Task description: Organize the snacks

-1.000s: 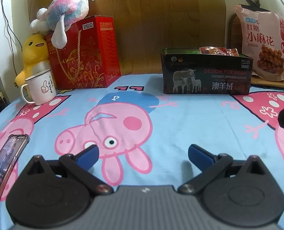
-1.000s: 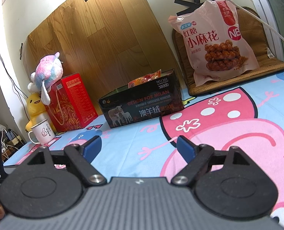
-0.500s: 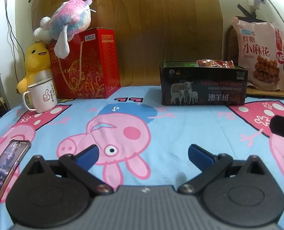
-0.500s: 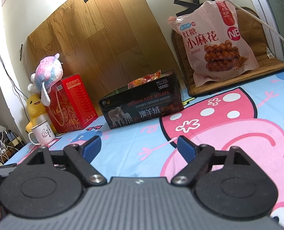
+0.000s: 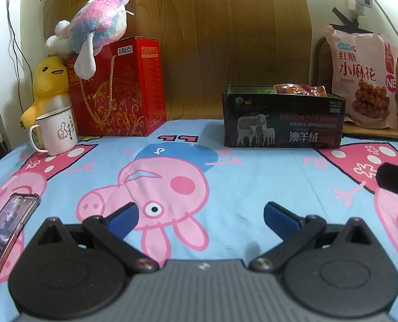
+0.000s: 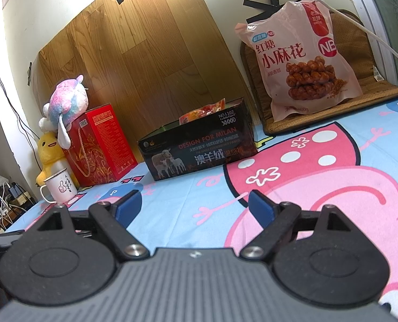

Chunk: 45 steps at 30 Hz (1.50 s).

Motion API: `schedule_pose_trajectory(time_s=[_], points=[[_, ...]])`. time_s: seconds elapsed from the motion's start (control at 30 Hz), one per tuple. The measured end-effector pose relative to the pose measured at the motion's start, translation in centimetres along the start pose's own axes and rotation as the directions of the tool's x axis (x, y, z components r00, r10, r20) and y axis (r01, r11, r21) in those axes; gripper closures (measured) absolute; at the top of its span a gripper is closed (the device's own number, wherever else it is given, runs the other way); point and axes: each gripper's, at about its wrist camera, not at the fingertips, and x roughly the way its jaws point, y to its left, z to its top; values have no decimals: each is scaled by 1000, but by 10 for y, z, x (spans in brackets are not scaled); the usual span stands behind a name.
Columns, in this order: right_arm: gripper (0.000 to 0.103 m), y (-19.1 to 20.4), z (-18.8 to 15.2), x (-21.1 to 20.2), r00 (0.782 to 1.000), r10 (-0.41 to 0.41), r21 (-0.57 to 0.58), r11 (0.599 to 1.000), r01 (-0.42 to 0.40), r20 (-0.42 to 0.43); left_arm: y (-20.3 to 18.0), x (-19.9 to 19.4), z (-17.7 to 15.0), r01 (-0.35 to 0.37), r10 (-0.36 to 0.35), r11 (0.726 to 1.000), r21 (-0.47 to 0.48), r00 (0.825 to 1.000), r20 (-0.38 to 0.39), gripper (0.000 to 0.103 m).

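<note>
Both the left gripper (image 5: 199, 214) and right gripper (image 6: 195, 205) hover spread wide and empty above the cartoon sheet (image 5: 252, 187), probably poised between picks. Ahead and rightward, the dark box (image 5: 282, 126) holds red snack packets (image 5: 298, 90), mostly hidden by its wall; the large snack bag (image 6: 303, 64) leans beyond.

The dark box (image 5: 282, 123) hides most of its snack packets (image 5: 299, 90), seemingly several

Left gripper (image 5: 200, 216) drawn back from dark box (image 5: 282, 123), seen smaller, toward 12 o'clock; snack bag (image 5: 362, 80) shifted inward from 2 o'clock edge.
</note>
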Motion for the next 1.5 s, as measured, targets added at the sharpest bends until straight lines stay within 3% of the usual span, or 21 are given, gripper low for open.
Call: schedule_pose_trajectory(time_s=[1.5], points=[[14, 0, -1, 0, 1000, 1, 0, 1000, -1, 0, -4, 3, 0, -41, 42, 999, 34, 999, -20, 0]])
